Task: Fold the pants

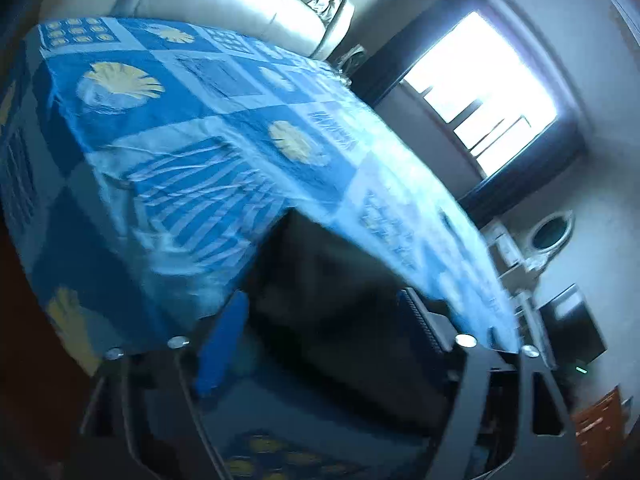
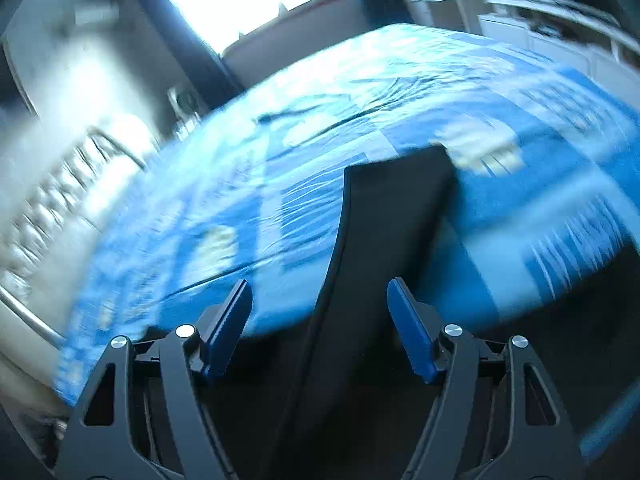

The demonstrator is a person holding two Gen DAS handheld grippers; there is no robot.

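One smooth black pants [image 2: 384,232] panel

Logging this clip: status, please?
Left gripper open, right gripper open. Dark pants on blue bedspread, between fingers, unpinched. Nothing blocking.

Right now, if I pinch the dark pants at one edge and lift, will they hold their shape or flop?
Probably flop: the dark pants lie flat on the blue bedspread, with a soft curved edge rather than a stiff line. Likely light and easy to drag, though the wrinkled bedspread may drag along. The right tongs stand open, gripping nothing.
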